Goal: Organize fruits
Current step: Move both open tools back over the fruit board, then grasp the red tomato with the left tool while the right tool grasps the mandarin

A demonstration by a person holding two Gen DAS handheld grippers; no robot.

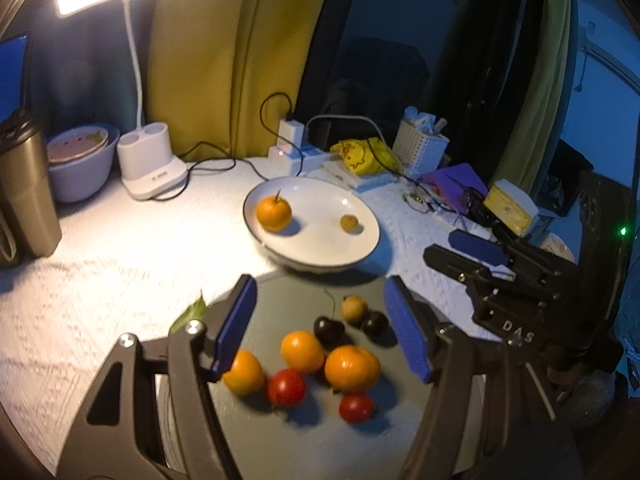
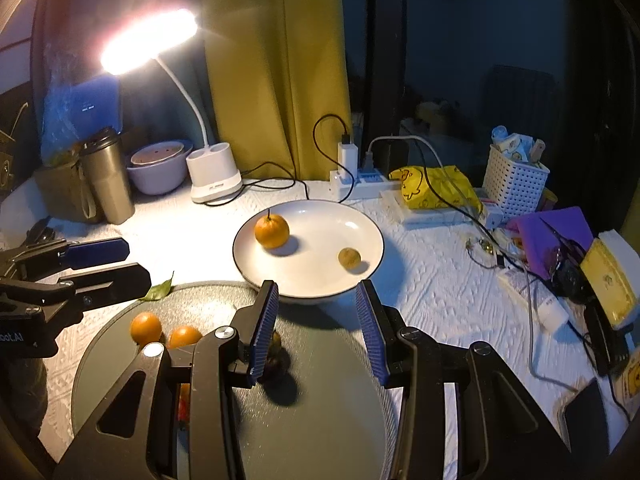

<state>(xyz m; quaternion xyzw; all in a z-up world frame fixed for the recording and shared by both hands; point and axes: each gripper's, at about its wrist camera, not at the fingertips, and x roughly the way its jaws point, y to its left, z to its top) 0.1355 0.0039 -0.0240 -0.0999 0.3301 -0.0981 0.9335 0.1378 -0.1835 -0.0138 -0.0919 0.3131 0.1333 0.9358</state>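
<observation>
**Q:** As judged from both wrist views, how far along with the sorting?

**A:** Partly done, at a guess. Found in the shallow white round ceramic plate: one stemmed orange citrus fruit and, well apart from it, one small round yellow-brown fruit. Found on the flat round grey tray, nearer the cameras, in a loose cluster:
- three plain oranges
- two red tomatoes
- two dark cherries
- one small yellow fruit

**Q:** Jaws?

**A:** Left gripper: parted, blue pads pressing on nothing, poised over the cluster and tilted down at it. Probably set wide enough for an orange. Right gripper: likewise parted and empty, set narrower, over the tray's bare side near the plate's near rim. Seen just beside its left pad, partly hidden: a dark fruit, not pinched.

**Q:** Reason for the layout?

**A:** Presumably tray as source and plate as destination, set close together to shorten each carry. Cannot tell whether rim touching rim.

**Q:** Hazards?

**A:** Likely rolling of round fruit on a flat tray if nudged. Bruising of cherries under hard pads. Advised: approach from above, one fruit per grasp, clear of neighbours. Also noted: green leaf at the tray's far edge, out of the way.
</observation>
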